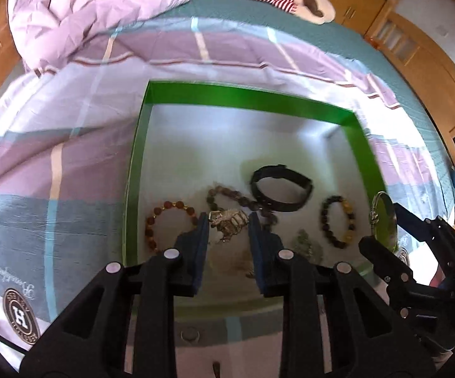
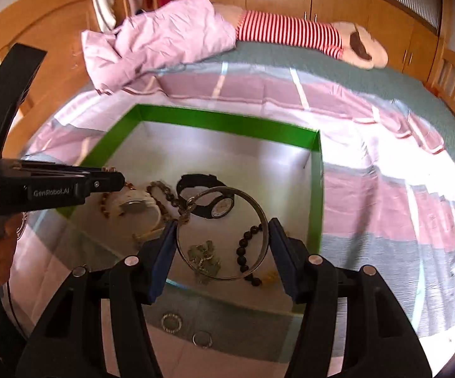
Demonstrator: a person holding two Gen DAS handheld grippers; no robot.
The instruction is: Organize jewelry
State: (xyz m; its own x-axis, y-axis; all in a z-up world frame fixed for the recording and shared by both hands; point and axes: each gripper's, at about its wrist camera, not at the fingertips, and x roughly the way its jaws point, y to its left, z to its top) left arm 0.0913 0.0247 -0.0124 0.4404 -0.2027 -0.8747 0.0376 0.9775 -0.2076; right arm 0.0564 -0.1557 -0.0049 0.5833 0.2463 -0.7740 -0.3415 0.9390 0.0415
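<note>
A green box (image 1: 243, 96) with a white floor lies on the bed; it also shows in the right wrist view (image 2: 227, 121). In it lie a red bead bracelet (image 1: 164, 220), a black watch (image 1: 282, 187), a dark bead bracelet (image 1: 337, 222) and a brown bead chain (image 1: 227, 193). My left gripper (image 1: 229, 220) is shut on a gold-coloured watch (image 1: 229, 222) over the box. My right gripper (image 2: 222, 233) is shut on a silver bangle (image 2: 259, 211), held over the box's near right part; the bangle shows edge-on in the left wrist view (image 1: 384, 217).
Two small rings (image 2: 171, 322) (image 2: 202, 339) lie on the bedspread in front of the box. A crumpled pink cover (image 2: 158, 44) and a striped plush toy (image 2: 290, 33) lie at the far end of the bed. Wooden cupboards (image 2: 384, 25) surround the bed.
</note>
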